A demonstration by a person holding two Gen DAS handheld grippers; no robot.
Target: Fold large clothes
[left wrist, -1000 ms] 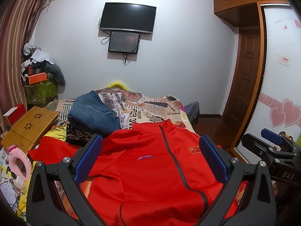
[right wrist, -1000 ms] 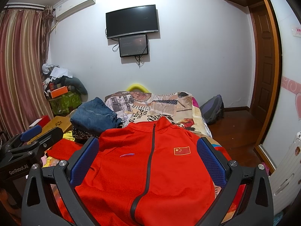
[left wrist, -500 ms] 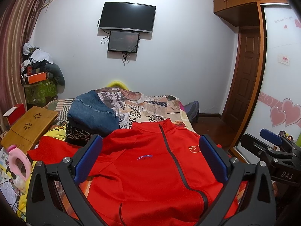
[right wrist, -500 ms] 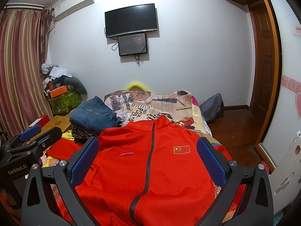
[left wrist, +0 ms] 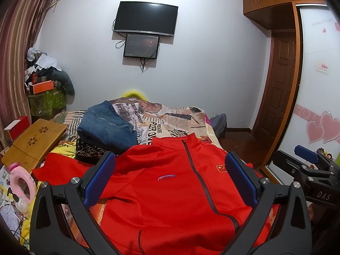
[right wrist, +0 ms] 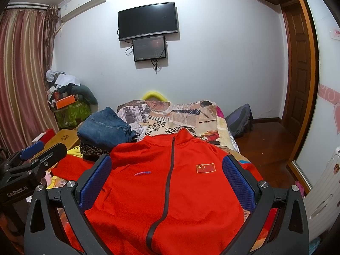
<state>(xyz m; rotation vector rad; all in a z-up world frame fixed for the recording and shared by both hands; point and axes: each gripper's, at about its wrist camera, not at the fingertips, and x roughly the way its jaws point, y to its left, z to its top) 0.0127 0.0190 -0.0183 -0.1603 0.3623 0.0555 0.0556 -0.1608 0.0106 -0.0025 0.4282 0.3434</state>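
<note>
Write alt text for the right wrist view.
A red zip-up jacket lies spread front-up on a bed, framed by the open right gripper, which holds nothing. Folded jeans sit behind it to the left, the left gripper shows at the left edge, and a dark TV hangs on the far wall.

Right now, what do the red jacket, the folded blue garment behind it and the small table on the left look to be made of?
Red jacket: probably a knit synthetic, matte; fine mesh-like surface texture, dark zip.
Folded blue garment: denim by its look; faded blue weave and visible seams.
Small table: light wood or bamboo, smooth finish; honey colour, flower-shaped cut-outs.
</note>
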